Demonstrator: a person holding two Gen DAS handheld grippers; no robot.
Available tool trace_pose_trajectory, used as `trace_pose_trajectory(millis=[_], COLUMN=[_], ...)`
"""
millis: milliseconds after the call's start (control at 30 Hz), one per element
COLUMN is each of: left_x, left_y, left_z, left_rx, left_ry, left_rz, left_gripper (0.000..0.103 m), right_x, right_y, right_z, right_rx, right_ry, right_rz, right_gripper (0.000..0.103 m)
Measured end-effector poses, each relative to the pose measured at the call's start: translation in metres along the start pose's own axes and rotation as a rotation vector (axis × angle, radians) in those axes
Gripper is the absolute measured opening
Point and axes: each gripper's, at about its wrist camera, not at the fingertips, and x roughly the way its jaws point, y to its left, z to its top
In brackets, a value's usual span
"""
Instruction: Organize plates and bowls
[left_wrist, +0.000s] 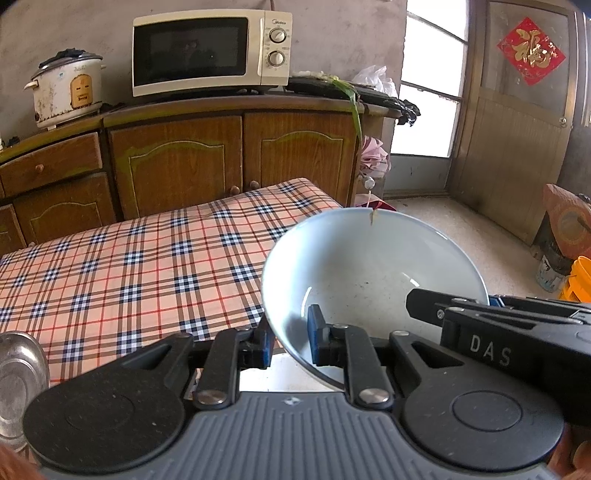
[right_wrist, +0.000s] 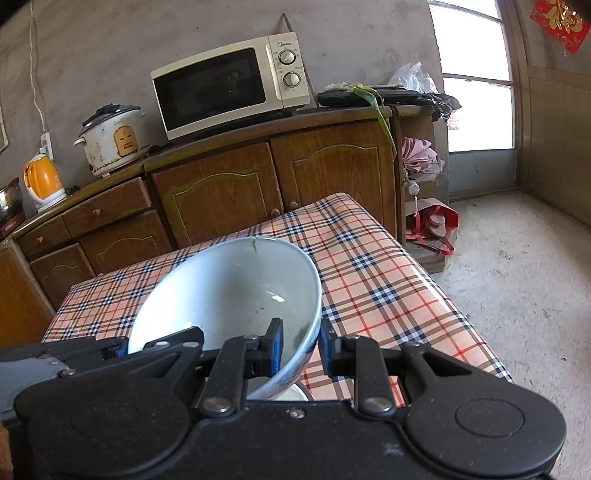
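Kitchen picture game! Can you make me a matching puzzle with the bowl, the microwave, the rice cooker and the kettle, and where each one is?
Things:
1 bowl
2 microwave
3 rice cooker
4 kettle

Places or looks:
A orange, far left on the counter
B pinched at its rim by both grippers
C highest on the cabinet, two round knobs
D white pot with a dark lid

Pairs: 1-B, 2-C, 3-D, 4-A

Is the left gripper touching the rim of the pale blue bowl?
Touching. The left wrist view shows the left gripper with its blue pads pressed on both sides of the pale blue bowl rim.
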Motion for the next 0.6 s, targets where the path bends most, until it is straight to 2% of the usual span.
trace_pose_trajectory(millis=[600], left_x=[-0.0013], left_y=[0.0029], left_z=[-0.0084], left_rx=[-0.012], left_ry=[0.017], left_rz=[0.008], left_gripper=[0.018], right_x=[0.004], right_y=[0.0004], right_z=[-0.0046], right_rx=[-0.006], right_ry=[0.025], right_rz=[0.007], right_gripper=[0.027])
